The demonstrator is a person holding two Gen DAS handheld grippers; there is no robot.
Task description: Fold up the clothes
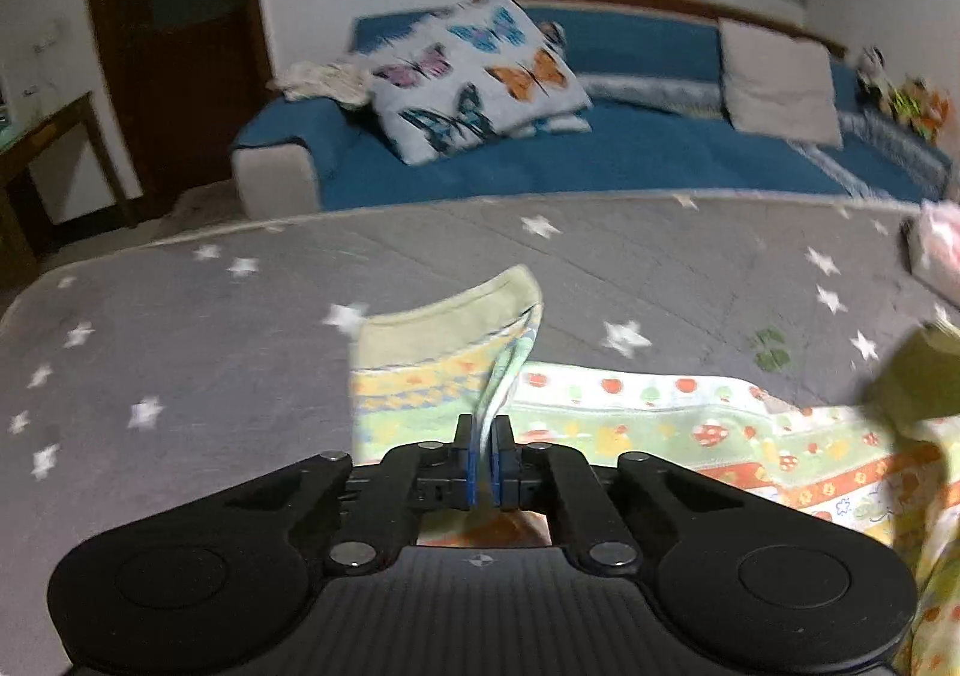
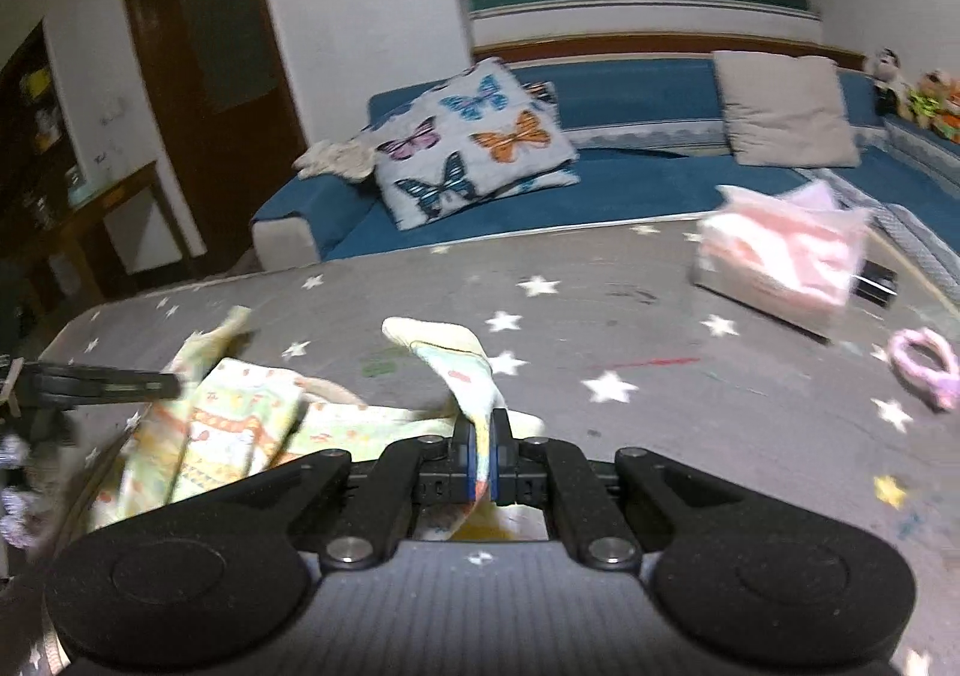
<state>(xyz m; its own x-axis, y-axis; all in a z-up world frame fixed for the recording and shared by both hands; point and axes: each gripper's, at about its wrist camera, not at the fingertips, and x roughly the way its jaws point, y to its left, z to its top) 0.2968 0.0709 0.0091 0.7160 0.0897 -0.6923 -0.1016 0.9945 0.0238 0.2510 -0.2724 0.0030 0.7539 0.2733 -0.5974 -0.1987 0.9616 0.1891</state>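
A small pastel-printed cotton garment lay low in the frame on a grey star-patterned table cover. The left gripper was pinched shut on a cuffed edge of it. In the right wrist view the right gripper was likewise clamped on another cuffed edge. Folding well probably meant keeping both grips firm and moving the edges together, evenly.
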